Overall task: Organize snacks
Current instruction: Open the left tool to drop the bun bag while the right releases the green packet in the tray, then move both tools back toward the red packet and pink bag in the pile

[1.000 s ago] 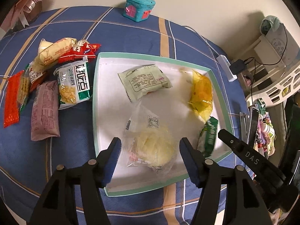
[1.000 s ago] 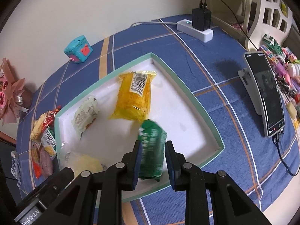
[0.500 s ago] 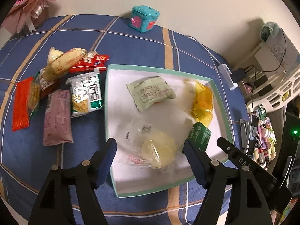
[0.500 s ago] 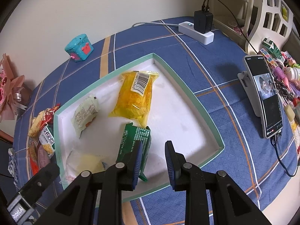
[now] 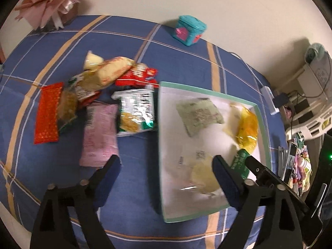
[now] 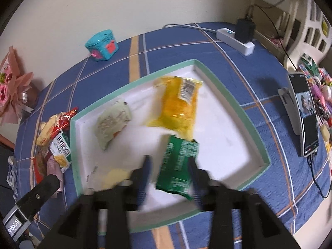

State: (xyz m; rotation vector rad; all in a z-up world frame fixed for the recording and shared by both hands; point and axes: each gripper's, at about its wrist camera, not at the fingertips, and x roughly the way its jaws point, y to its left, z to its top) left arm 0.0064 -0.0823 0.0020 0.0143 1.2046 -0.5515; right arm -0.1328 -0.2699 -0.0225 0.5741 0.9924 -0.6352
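I find both grippers spread and empty. The right gripper straddles the green packet, lying flat in the tray, apparently delivered. My left gripper faces the unsorted pile.

Bare tray floor right of green packet; snack pile crowds tray's left.

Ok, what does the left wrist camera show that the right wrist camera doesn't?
Only the left wrist view shows the whole unsorted pile: the red packet and pink packet lie plainly on the cloth, with the open left gripper over them. Only the right wrist view shows the phone, the power strip's charger, and the open right gripper astride the green packet. Both show the tray, yellow packet and teal box.
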